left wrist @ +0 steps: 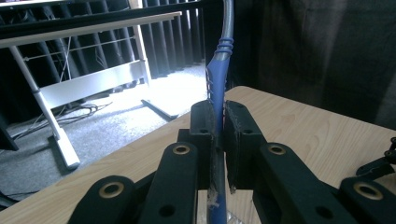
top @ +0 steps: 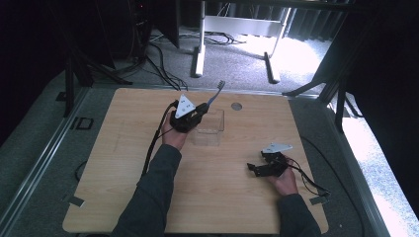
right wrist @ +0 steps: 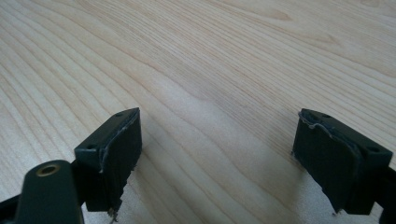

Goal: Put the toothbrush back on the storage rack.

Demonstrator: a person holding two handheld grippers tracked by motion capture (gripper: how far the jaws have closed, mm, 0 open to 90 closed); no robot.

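Observation:
My left gripper (top: 201,108) is shut on a blue and grey toothbrush (top: 216,94), whose bristled head points up and away toward the table's far edge. In the left gripper view the blue handle (left wrist: 217,79) rises upright from between the two pressed pads of that gripper (left wrist: 218,122). A clear plastic box (top: 209,127) stands on the wooden table (top: 123,148) just beside and below this gripper. My right gripper (top: 253,168) rests low at the right front of the table, jaws wide apart. In the right gripper view, bare wood lies between the jaws of the right gripper (right wrist: 217,140).
A small round grey grommet (top: 236,106) is set in the table near the far edge. Cables (top: 306,180) trail from the right gripper toward the right edge. A white desk frame (top: 232,29) stands on the carpet beyond the table.

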